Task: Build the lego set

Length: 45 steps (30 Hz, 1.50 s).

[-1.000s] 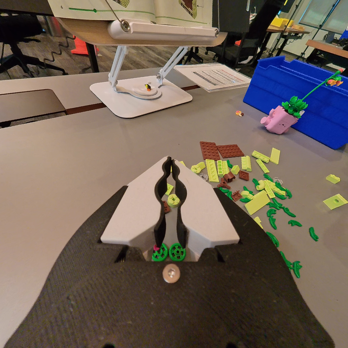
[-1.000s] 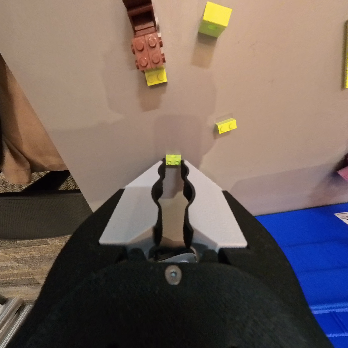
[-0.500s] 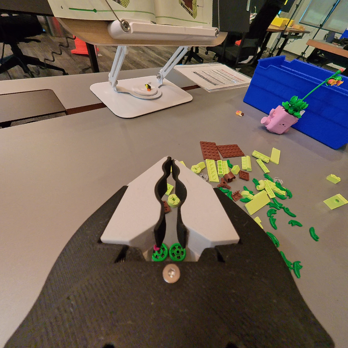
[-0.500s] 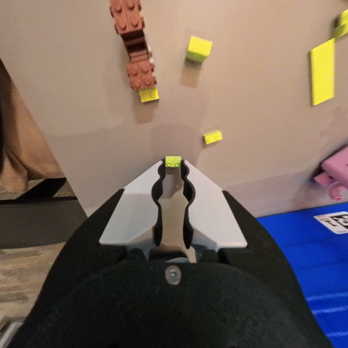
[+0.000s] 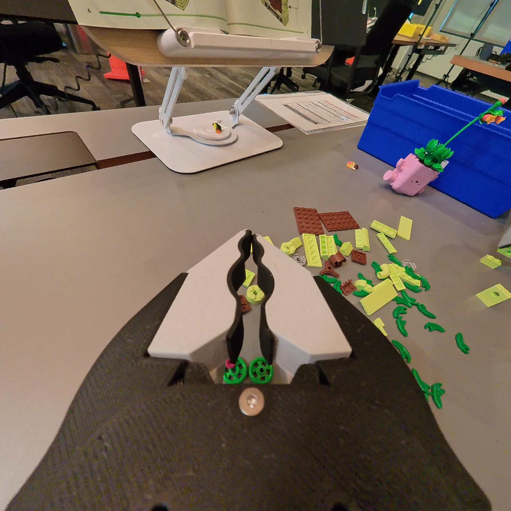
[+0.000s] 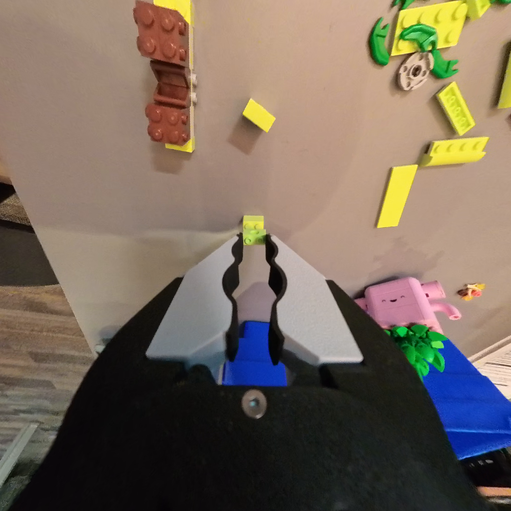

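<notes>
Left wrist view: my left gripper (image 5: 251,235) is clenched empty above the grey table (image 5: 110,235), beside scattered lime, brown and green lego pieces (image 5: 367,265).

Right wrist view: my right gripper (image 6: 253,238) pinches a small lime studded brick (image 6: 252,237) over the table, directly before another lime brick (image 6: 253,223).

Even, soft indoor light from overhead leaves the left wrist view sharp, with faint shadows under the pieces ahead of the left tongs (image 5: 252,234) and wide-angle bowing at its edges, while the right wrist view is dimmer, warm-tinted and motion-blurred, most beyond the right tongs (image 6: 253,238).
</notes>
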Tool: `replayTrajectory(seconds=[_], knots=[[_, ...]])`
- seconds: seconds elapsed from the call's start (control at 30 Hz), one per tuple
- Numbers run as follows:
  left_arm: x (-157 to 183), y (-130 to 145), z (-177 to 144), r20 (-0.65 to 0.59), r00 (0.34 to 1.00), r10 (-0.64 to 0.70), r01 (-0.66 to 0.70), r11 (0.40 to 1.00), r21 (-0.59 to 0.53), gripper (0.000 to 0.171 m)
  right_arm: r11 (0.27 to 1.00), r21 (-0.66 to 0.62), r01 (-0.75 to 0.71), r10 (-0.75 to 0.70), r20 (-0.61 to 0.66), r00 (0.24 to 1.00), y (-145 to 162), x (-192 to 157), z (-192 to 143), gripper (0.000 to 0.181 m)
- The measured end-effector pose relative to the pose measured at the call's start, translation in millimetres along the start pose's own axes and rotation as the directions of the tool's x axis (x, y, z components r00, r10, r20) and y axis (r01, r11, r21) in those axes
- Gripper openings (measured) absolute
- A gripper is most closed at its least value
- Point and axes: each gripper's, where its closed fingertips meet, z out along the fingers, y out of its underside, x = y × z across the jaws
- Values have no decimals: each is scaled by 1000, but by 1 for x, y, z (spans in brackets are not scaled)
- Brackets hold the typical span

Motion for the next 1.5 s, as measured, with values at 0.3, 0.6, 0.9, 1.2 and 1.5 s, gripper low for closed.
replayTrajectory(seconds=[0.3,0.6,0.9,1.2,1.5], knots=[[-1,-1,0,-5,1000,-6,6,1000,3,0,999,29,-45,44,45,998,1,0,6,14],[-1,0,1,-4,1000,-4,4,1000,0,0,999,47,-26,23,56,998,-1,-2,10,14],[0,0,1,-5,1000,-6,6,1000,1,0,999,47,-16,13,60,998,0,-1,11,14],[-1,0,1,-6,1000,-9,9,1000,1,0,998,62,-26,23,59,998,-1,-3,11,14],[-1,0,1,-5,1000,-6,6,1000,-1,0,999,45,8,-10,27,1000,-1,-3,10,14]])
